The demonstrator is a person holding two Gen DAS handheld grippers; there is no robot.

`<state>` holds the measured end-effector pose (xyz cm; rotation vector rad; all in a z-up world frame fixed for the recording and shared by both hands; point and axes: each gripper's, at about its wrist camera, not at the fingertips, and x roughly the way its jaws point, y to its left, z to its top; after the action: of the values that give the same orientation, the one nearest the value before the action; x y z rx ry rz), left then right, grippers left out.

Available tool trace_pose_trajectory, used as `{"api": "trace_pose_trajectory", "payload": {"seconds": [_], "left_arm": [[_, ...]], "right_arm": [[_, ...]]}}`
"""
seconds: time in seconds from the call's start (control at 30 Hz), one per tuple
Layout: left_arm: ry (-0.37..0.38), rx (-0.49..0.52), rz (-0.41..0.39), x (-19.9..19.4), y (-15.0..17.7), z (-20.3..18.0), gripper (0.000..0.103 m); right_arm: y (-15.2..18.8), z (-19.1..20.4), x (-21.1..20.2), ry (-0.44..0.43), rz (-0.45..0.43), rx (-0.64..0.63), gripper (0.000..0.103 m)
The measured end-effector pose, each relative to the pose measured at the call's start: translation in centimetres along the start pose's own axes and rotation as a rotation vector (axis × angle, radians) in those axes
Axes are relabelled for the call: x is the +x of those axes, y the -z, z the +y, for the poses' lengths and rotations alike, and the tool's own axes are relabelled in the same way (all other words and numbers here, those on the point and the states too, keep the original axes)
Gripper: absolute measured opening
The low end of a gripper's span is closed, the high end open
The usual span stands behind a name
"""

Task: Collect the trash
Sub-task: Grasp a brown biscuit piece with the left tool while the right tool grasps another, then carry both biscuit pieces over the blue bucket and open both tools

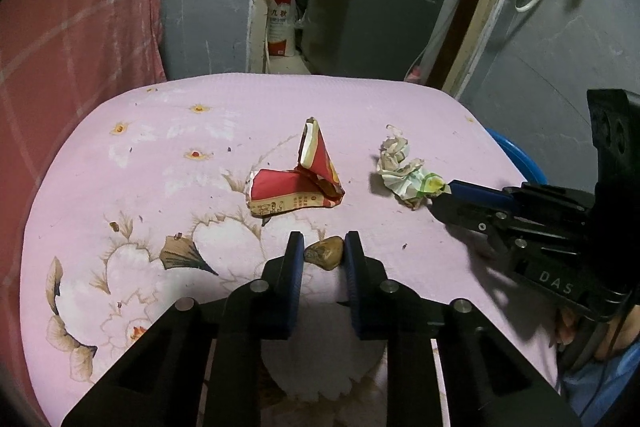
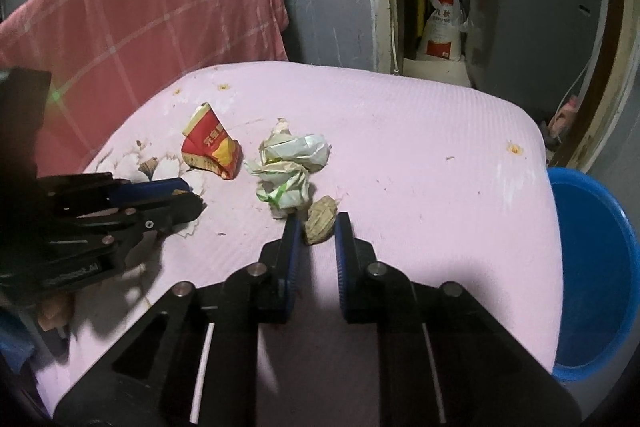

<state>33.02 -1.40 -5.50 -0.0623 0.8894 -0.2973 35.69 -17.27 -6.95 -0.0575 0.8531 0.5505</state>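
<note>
The left gripper (image 1: 323, 251) pinches a small brown lump (image 1: 325, 253). The right gripper (image 2: 317, 227) pinches a tan wrinkled lump (image 2: 319, 218); crumpled white-green paper (image 2: 289, 169) lies at eleven o'clock.

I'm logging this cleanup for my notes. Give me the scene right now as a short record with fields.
surface: pink floral cloth
left gripper: closed on a brown scrap
right gripper: closed on a tan lump, next to the crumpled paper
loose trash: red wrapper and the crumpled paper, both lying on the cloth
container: blue tub, off the cloth's right edge
</note>
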Motion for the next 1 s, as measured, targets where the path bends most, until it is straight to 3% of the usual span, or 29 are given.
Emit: {"api": "trace_pose_trajectory", "payload": {"seconds": [0.27,0.53,0.77,1.0], "left_arm": [[0.015,0.008,-0.031,-0.5,0.0,-0.8,0.016],[0.017,0.067,-0.216,-3.0,-1.5,-3.9,0.016],[0.096,0.074,-0.366,-3.9,-4.5,-7.6,0.016],[0.201,0.143,-0.383,-2.3,-8.3,-13.0,0.016]], "right_arm": [[0.9,-0.5,-1.9,0.006,-0.097,0.047,0.016],[0.9,-1.9,-6.7,0.062,-0.333,0.075,0.016],[0.4,-4.9,-11.9,0.175,-0.504,0.106,0.016],[1.6,-9.7,-15.2,0.286,-0.580,0.182,0.016]]}}
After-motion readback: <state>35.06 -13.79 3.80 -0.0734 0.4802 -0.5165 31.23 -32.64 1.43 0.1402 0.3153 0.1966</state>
